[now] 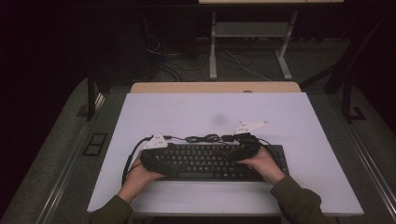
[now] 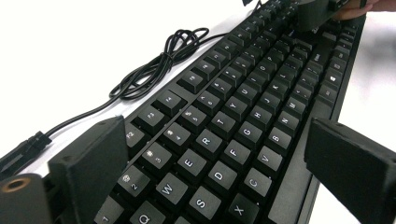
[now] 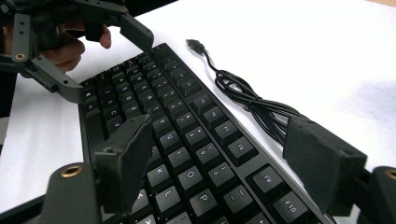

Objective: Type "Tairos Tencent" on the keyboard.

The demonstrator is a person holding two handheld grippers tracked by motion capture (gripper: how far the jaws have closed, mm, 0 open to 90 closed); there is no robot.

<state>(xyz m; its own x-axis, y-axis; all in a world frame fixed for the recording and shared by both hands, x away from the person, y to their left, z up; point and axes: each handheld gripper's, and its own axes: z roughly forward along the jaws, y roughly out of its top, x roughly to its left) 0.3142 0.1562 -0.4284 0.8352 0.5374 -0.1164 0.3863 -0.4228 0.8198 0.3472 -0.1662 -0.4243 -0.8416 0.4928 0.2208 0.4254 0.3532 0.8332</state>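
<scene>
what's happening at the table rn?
A person holds a gripper in each hand over a black keyboard on the white table. The left gripper and right gripper are both open, jaws straddling the keyboard's two ends, not yet closed. Its bundled cable lies behind it, unplugged.

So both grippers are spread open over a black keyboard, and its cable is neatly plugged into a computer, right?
Not quite. The cable lies bundled loose on the table behind the keyboard, its plug free, as the right gripper view shows. Both the left gripper and right gripper are indeed open over it.
</scene>
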